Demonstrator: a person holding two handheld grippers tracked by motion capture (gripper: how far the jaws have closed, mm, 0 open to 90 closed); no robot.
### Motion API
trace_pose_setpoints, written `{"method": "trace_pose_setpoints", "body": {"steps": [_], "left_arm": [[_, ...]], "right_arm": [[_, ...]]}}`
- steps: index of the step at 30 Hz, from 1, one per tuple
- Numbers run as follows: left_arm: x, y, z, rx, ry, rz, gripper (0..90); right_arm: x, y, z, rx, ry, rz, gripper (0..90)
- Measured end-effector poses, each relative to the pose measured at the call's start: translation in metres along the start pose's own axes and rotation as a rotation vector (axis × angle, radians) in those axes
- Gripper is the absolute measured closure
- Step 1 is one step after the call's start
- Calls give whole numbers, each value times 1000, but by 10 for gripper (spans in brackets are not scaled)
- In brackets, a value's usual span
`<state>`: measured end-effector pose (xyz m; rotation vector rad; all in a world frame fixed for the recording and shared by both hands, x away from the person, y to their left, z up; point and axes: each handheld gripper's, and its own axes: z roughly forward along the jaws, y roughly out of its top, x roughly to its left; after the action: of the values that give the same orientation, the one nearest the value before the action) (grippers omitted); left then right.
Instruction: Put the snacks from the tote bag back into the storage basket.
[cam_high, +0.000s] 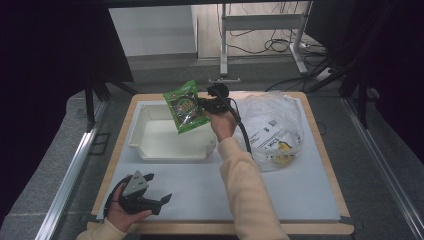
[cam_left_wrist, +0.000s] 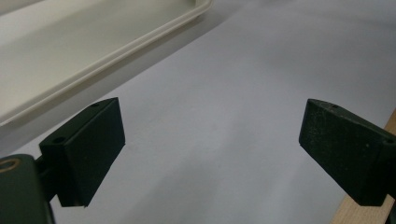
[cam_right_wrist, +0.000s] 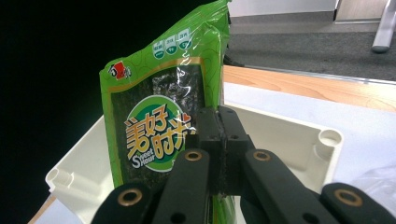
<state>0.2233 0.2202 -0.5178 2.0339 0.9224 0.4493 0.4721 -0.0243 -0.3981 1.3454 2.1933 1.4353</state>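
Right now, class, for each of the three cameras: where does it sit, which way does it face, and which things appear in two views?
High view: above the table's near edge, facing forward and down; both forearms, left gripper, right gripper.
Left gripper view: on the left gripper, along open jaws over the white mat.
Right gripper view: on the right gripper, jaws shut on the green snack packet.
Shared: the packet and the white tray appear in the high and right gripper views.

High view: from above the table's near edge, looking forward and down over the whole white mat. Left gripper view: low, close to the mat, facing the cream tray side. Right gripper view: above the same tray, close behind a green snack packet.
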Motion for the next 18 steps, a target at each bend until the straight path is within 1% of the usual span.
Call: {"method": "trace_pose_setpoints", "body": {"steps": [7,18], "left_arm": [[0,0,0,3,6,-1,67],[0,0,-1,-2,5,-1,67]], "right_arm": [[7,-4,11,10,11,4,896],[16,-7,24,13,17,18,896]]}}
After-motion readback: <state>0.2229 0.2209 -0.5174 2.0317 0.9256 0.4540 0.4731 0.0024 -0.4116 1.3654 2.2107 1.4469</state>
